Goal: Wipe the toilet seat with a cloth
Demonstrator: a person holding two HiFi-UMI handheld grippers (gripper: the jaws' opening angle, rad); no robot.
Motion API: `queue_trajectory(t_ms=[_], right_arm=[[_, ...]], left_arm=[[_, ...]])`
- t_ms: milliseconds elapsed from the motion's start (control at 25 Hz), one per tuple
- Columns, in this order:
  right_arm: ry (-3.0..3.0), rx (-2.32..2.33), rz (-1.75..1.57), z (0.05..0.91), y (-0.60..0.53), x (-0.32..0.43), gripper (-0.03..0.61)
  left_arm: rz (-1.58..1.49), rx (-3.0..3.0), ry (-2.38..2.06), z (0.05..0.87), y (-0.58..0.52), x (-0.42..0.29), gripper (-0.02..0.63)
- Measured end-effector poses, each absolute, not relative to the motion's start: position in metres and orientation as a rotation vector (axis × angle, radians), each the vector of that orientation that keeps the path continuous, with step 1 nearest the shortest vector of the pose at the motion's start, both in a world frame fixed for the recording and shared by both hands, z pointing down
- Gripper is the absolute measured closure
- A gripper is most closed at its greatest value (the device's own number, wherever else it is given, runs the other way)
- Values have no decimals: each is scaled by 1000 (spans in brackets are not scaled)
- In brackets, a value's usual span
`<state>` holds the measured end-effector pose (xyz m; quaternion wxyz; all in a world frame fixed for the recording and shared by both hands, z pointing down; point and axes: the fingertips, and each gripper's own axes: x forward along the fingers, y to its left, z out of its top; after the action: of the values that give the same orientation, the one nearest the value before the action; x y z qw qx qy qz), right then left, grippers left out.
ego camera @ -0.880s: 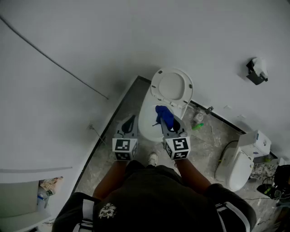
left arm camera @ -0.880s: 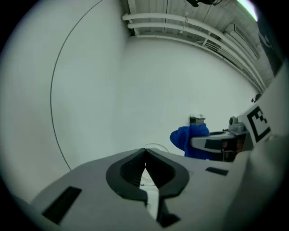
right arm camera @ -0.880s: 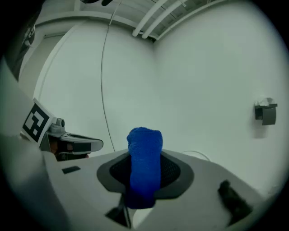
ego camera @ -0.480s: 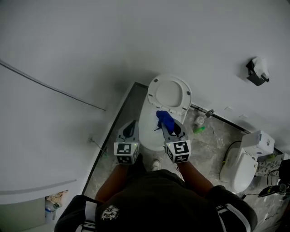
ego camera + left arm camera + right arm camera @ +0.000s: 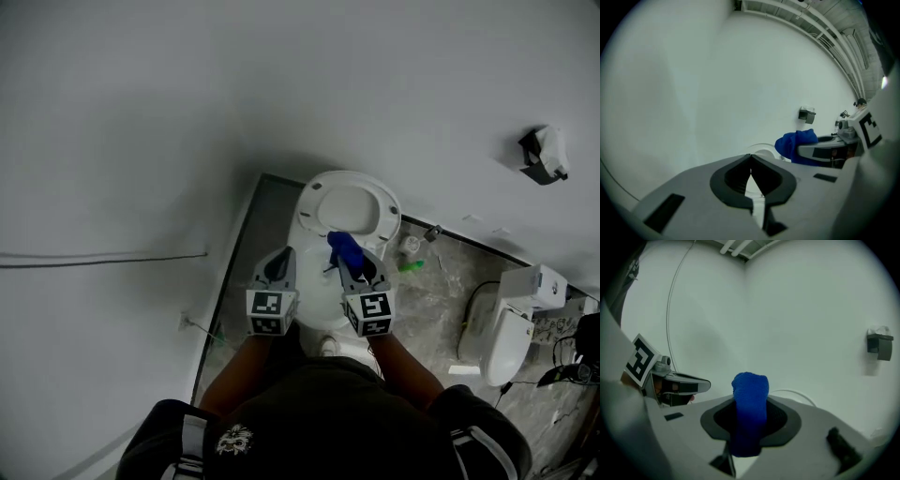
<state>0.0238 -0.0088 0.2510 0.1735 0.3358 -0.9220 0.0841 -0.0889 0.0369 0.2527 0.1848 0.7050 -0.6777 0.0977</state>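
Left gripper [image 5: 280, 261]: jaws clenched tight, nothing between them. Right gripper [image 5: 354, 265], just beside it: jaws clamped on the blue cloth [image 5: 343, 249], which projects past the tips. Toilet seat [image 5: 389, 206] lies directly ahead of both; contact with the cloth cannot be confirmed.

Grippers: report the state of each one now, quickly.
Left gripper: shut, nothing between its jaws.
Right gripper: shut on the blue cloth.

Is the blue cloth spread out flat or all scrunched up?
Scrunched up. The right gripper pinches the blue cloth into a thick wad that sticks up between its jaws.
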Motion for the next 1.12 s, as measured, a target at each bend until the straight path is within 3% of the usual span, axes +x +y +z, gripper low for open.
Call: queue_trajectory(t_ms=[720,1120], right_arm=[[-2277,1074,297,394,-136,-61,469],[-2193,1099,401,427,-180,-62,471]], left_arm=[[439,2100,-1515,382,-112,-137,603],[488,2034,-1530,401,-132,-142,603]])
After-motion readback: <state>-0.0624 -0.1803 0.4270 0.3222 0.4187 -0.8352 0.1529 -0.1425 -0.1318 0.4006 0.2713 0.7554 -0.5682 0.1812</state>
